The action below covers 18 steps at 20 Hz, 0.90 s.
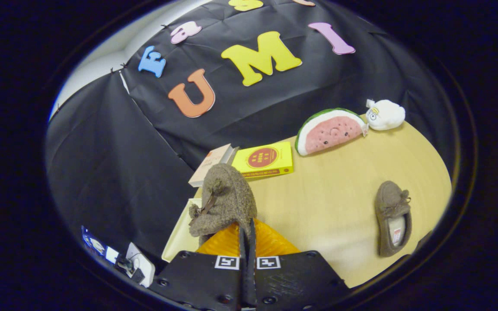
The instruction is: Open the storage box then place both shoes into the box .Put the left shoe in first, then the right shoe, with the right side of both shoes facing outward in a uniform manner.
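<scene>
While the jaws, pressed nearly together, pinch the heel edge of the first shoe (225,196) above the orange storage box (270,244), lowering it in comes next, leaving the second shoe (392,218) on the surface (327,194).

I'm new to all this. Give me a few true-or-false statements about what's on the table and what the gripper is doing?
1. The gripper holds a brown shoe. True: its fingers are pinched on the shoe's edge.
2. Another shoe lies on the table. True.
3. The watermelon toy sits on the yellow book. False: it lies on the table beyond the book.
4. Both shoes are in the box. False: neither is.
</scene>
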### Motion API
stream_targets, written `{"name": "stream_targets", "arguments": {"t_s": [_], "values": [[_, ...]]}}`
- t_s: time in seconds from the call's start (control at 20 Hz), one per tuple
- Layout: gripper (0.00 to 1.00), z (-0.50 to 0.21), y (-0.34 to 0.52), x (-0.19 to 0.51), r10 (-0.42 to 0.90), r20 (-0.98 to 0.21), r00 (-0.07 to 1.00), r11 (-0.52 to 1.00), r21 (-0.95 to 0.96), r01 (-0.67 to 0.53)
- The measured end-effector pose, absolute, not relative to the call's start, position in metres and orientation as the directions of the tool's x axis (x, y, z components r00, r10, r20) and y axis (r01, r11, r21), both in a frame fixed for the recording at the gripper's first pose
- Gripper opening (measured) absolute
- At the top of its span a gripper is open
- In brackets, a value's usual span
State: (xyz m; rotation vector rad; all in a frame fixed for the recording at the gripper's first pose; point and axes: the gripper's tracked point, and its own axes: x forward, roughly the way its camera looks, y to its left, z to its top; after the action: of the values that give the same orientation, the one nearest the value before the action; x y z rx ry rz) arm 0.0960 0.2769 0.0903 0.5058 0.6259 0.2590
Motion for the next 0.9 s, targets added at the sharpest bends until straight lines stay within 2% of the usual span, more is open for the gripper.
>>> {"name": "stream_targets", "arguments": {"t_s": [0.4,0.65,0.9], "values": [[0.00,0.101,0.384,0.115,0.429,-0.470,0.771,0.789,0.611,-0.066],[0.00,0.063,0.417,0.127,0.402,-0.493,0.771,0.712,0.699,0.076],[0.00,0.015,0.444,0.125,0.392,-0.554,0.735,0.703,0.696,0.149]]}}
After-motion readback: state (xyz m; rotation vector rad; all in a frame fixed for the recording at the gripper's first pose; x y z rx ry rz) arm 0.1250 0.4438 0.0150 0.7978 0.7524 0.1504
